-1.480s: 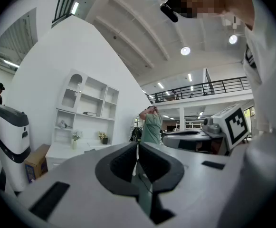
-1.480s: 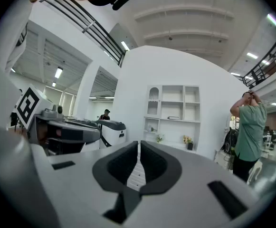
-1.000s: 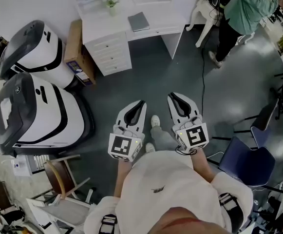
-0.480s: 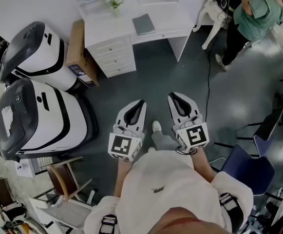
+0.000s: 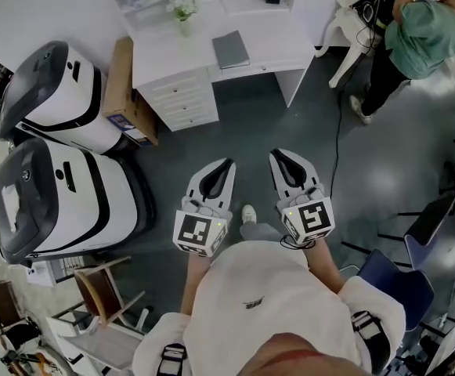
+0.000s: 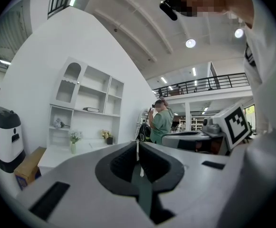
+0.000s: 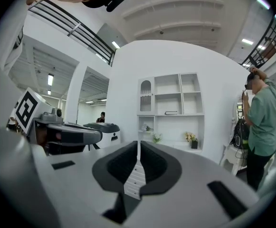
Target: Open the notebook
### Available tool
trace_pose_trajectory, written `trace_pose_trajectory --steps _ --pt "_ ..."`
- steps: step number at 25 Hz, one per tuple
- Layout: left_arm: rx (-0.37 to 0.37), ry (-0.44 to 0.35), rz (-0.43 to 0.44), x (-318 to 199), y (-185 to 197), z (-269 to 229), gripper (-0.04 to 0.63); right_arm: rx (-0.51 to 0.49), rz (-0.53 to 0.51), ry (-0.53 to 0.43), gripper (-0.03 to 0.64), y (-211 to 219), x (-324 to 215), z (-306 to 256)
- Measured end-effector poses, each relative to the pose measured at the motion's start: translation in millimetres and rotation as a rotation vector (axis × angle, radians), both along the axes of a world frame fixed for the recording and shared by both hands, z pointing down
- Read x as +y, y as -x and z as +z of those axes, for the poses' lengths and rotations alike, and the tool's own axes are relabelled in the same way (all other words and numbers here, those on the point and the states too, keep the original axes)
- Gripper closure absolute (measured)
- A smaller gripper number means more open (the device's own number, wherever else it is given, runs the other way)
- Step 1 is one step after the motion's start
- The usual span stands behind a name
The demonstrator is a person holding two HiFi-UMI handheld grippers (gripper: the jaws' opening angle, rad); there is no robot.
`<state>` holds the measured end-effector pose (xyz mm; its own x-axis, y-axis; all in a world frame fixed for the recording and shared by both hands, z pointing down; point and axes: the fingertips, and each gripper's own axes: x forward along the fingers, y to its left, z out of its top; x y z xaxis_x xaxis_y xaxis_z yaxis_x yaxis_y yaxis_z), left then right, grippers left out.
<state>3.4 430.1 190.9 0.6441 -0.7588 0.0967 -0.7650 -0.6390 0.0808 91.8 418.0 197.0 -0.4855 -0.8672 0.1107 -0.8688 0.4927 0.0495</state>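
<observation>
jaws shut and empty on left gripper and right gripper, side by side; notebook lies closed on the white desk well ahead, so best walk in squarely, then go for the cover's free edge.

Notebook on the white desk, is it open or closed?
Closed: the notebook lies flat on the desk, only its grey cover showing.
</observation>
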Motion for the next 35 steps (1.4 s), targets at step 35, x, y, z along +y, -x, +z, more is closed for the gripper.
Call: trace_pose_trajectory --steps 35 --pt "-0.039 0.001 -0.030 -174 -24 17 0.595 -0.024 -0.016 -0.002 0.614 -26 -173 21"
